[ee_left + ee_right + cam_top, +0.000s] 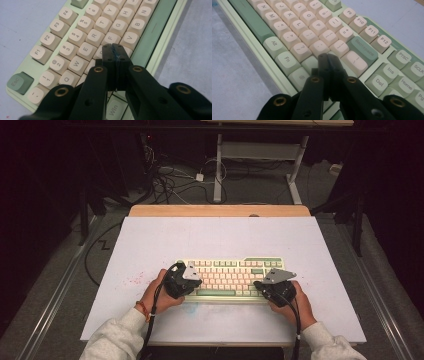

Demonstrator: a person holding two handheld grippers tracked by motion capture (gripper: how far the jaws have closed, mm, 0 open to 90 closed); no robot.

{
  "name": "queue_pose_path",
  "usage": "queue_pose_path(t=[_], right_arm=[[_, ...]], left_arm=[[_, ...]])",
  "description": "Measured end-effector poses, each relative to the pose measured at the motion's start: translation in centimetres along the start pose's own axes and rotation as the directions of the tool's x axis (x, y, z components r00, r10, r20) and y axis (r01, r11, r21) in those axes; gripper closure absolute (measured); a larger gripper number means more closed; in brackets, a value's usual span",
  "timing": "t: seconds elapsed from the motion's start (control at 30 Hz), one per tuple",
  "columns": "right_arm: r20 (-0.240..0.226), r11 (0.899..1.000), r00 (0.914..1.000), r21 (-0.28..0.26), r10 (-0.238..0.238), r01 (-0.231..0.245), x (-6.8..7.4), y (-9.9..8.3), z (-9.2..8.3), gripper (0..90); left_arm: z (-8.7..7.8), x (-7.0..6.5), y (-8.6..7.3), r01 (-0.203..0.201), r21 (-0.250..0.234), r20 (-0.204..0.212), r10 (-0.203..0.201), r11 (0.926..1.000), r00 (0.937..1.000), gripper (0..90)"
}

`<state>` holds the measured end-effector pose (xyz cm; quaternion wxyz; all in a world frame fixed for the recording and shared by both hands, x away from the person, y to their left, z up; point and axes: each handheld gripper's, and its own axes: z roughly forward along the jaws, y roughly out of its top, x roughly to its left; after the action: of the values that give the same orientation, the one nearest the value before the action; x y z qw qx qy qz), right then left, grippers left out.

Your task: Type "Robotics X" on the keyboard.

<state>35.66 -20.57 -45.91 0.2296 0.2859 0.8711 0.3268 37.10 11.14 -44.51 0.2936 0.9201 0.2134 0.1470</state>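
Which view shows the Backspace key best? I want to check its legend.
The right gripper view: the green Backspace key lies close, its legend readable, just beyond the shut right gripper. The high view shows the whole keyboard, its keys too small to read.

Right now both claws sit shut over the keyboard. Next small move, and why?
Probably press the left claw straight down: its jaws are shut, tip poised over the keyboard beside the V key, so it can act as a typing finger. The right claw hovers shut near Backspace.
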Motion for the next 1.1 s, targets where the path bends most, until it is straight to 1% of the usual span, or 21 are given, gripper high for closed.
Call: queue_pose_path(t=[0.13, 0.27, 0.33, 0.37, 0.43, 0.5, 0.53, 0.6, 0.67, 0.77, 0.8, 0.87, 0.97, 1.1], right_arm=[[0.000, 1.000, 1.0000, -0.001, 0.000, 0.000, 0.0, 0.0, 0.0, 90.0], [0.000, 1.000, 1.0000, 0.001, -0.001, 0.001, 0.0, 0.0, 0.0, 90.0], [0.004, 1.000, 1.0000, 0.002, -0.005, 0.005, 0.1, 0.0, 0.0, 90.0], [0.006, 1.000, 1.0000, 0.003, -0.006, 0.006, 0.1, 0.1, 0.0, 90.0], [0.008, 1.000, 1.0000, 0.001, -0.007, 0.007, 0.1, 0.0, 0.0, 90.0], [0.009, 1.000, 0.9999, 0.002, -0.010, 0.010, 0.1, 0.0, 0.0, 90.0], [0.009, 1.000, 0.9999, 0.005, -0.010, 0.010, 0.1, 0.0, 0.0, 90.0], [0.010, 1.000, 0.9999, 0.003, -0.009, 0.009, 0.2, 0.0, 0.0, 90.0], [0.012, 1.000, 0.9999, 0.006, -0.009, 0.009, 0.2, 0.1, 0.0, 90.0], [0.008, 1.000, 1.0000, 0.009, -0.003, 0.003, 0.2, 0.1, -0.1, 90.0], [0.006, 1.000, 1.0000, 0.009, 0.000, 0.000, 0.1, 0.1, -0.1, 90.0], [0.007, 1.000, 0.9999, 0.008, -0.010, 0.010, 0.1, 0.1, -0.1, 90.0], [0.006, 1.000, 1.0000, 0.009, -0.006, 0.006, 0.1, 0.1, -0.1, 90.0], [0.005, 1.000, 1.0000, 0.006, -0.008, 0.008, 0.1, 0.1, -0.1, 90.0]], left_arm=[[0.0, 0.1, 0.0, 0.004, -0.001, 0.010, -0.004, 1.0000, 0.9999, 86.4], [0.2, -0.2, 0.0, -0.004, -0.008, 0.006, 0.004, 1.0000, 1.0000, 86.4], [0.0, -0.2, 0.0, -0.005, -0.013, -0.005, 0.005, 0.9999, 1.0000, 86.7], [0.0, -0.1, 0.0, -0.001, -0.015, 0.004, 0.001, 0.9999, 1.0000, 86.7], [0.1, -0.1, 0.0, 0.001, -0.008, -0.001, -0.001, 1.0000, 1.0000, 86.7], [0.6, -0.2, -0.1, -0.011, 0.023, 0.012, 0.011, 0.9997, 0.9999, 87.0], [0.8, -0.4, -0.3, -0.020, 0.009, -0.004, 0.020, 0.9998, 0.9998, 87.3], [0.7, -0.4, -0.2, -0.021, 0.018, -0.003, 0.021, 0.9996, 0.9998, 87.3], [0.3, -0.3, -0.2, -0.019, 0.005, -0.019, 0.019, 0.9998, 0.9996, 86.4], [-0.1, -0.1, -0.2, -0.008, -0.010, -0.017, 0.008, 0.9999, 0.9998, 86.0], [-0.1, -0.1, -0.2, -0.011, -0.010, -0.018, 0.010, 0.9999, 0.9998, 86.0], [0.0, -0.1, -0.1, -0.013, -0.006, -0.020, 0.013, 0.9999, 0.9997, 85.8], [0.0, -0.1, -0.1, -0.017, -0.003, -0.022, 0.017, 0.9999, 0.9996, 85.6], [-0.3, 0.0, -0.1, -0.016, -0.013, -0.029, 0.016, 0.9998, 0.9994, 84.4]])
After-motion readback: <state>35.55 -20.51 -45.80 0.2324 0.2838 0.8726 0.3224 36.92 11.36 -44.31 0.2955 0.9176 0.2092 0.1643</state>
